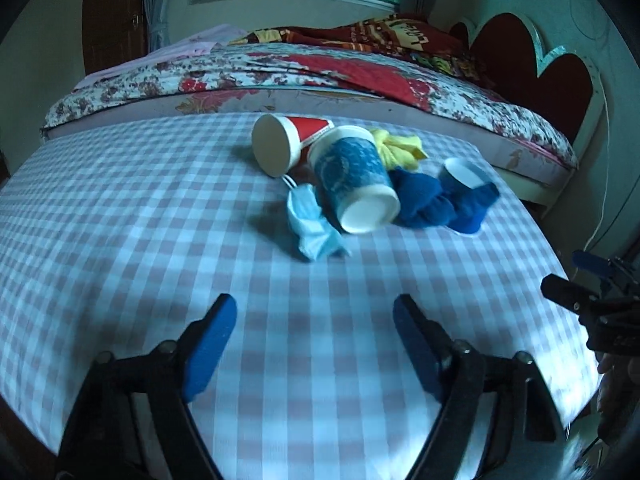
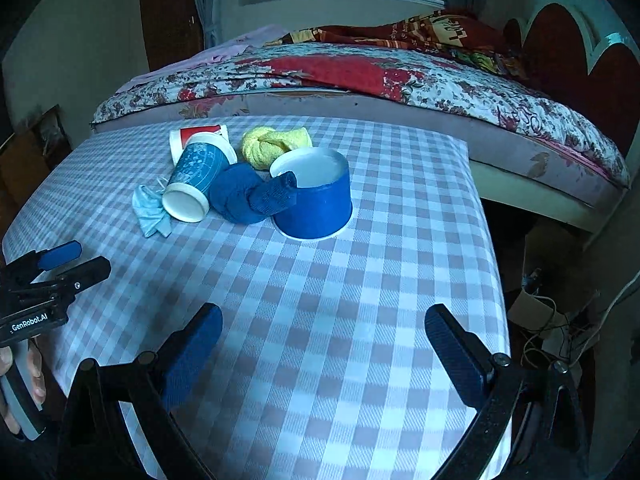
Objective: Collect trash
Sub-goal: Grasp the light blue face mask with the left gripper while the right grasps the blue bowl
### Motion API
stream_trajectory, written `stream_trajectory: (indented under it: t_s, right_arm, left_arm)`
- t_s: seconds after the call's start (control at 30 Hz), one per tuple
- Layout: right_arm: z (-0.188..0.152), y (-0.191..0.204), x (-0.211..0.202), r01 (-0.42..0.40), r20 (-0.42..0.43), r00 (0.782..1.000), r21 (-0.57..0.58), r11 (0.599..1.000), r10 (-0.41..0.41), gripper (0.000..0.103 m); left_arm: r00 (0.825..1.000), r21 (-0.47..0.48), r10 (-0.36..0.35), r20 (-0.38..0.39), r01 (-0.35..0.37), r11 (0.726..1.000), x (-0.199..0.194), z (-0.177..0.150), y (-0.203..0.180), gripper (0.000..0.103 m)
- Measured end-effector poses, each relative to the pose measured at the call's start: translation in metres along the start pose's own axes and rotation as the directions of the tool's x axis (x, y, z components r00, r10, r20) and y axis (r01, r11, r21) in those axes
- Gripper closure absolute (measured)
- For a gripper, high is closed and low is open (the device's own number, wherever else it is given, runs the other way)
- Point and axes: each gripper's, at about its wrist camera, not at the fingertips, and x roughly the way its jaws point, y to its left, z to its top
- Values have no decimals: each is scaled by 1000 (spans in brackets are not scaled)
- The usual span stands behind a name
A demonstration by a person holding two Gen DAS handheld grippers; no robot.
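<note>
Trash pile: red cup (image 1: 288,140), patterned blue cup (image 1: 354,178), face mask (image 1: 314,226), blue cloth (image 1: 424,204), yellow cloth (image 2: 274,146) and blue tub (image 2: 316,196) clustered far across the tabletop (image 1: 120,220), well ahead of both grippers.
Left gripper (image 1: 314,320): fingers spread, empty.
Right gripper (image 2: 324,332): fingers spread, empty.
Writing: "GenRobot.AI" on the left gripper's body.
Obscured: red cup partly hidden behind the patterned blue cup.

**Hidden and cut-off parts on the checked table**

In the left wrist view the blue bowl (image 1: 460,176) at centre right is largely hidden behind the knotted blue cloth (image 1: 424,204), and the yellow cloth (image 1: 400,148) sits half behind the blue patterned cup (image 1: 352,180). The right gripper (image 1: 576,280) is cut off by the right edge.

In the right wrist view the red cup (image 2: 200,136) at upper left shows only a strip behind the patterned cup. The left gripper (image 2: 68,264) is cropped by the left edge. Things on the floor at lower right are too dim to identify.
</note>
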Motion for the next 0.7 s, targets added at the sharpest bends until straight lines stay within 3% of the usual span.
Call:
stream_trajectory:
  t_s: [0.27,0.6,0.7]
  right_arm:
    - [38,-5,63,-12,-39,999,-13,1000,12,3]
    - [78,3,107,-29,-53,998,-27,999,28,7]
    - [82,3,110,-38,-38,999,-24,999,37,7]
  left_arm:
    - [998,10,-5,-69,6,1000,56,30,5,50]
    - [997,2,-2,-81,2,1000,76,45,10,55]
    - [996,-3,-11,-87,11,1000,79,49,10,71]
